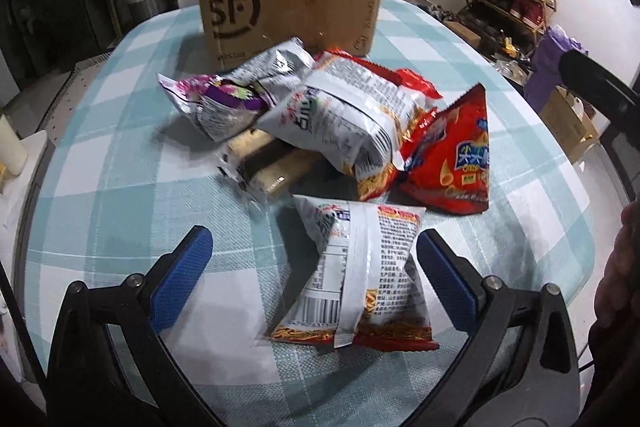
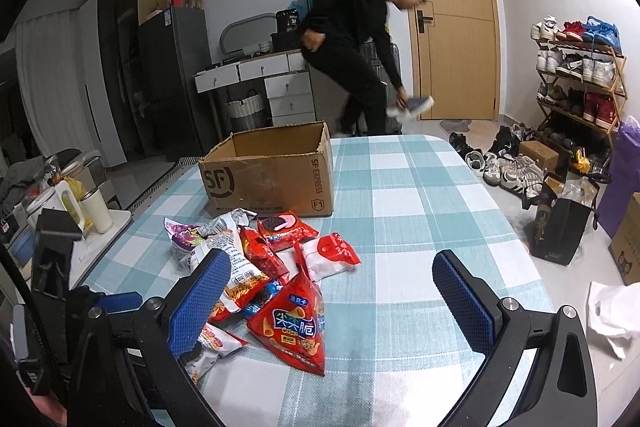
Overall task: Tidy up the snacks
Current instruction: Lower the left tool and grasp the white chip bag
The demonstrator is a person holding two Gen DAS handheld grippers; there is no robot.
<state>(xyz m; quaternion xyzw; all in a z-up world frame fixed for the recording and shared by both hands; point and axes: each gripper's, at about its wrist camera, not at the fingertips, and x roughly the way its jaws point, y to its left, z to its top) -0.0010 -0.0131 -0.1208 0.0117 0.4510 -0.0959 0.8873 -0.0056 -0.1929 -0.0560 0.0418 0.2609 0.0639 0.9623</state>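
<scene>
Left tool [image 1: 314,277]: spread wide; blue pads on either side of a white-and-red noodle snack packet [image 1: 360,275]; right pad close beside the packet's edge, contact not clear; left pad well apart from it; nothing clamped

Right tool [image 2: 332,301]: spread wide, gripping nothing; hovering over the checked bench [image 2: 420,211]; left pad overlapping the edge of the snack pile in view, contact not clear; right pad over bare cloth

Noodle snack packet: lying back-side up on the bench, barcode toward the camera, just in front of the main pile

Snack pile [image 1: 320,115]: heaped mid-bench in front of the box; silver-and-purple bag [image 1: 212,103] at the left; white bag [image 1: 340,115] on top; biscuit pack [image 1: 264,163] underneath

Red triangular crisp bag [image 2: 296,323]: at the near edge of the pile, tip pointing toward the box

Cardboard box [image 2: 268,179]: open-topped, upright at the far side of the bench, just behind the pile; inside not visible

Person in black [image 2: 360,47]: bent over behind the bench near the door, shoe in hand
</scene>
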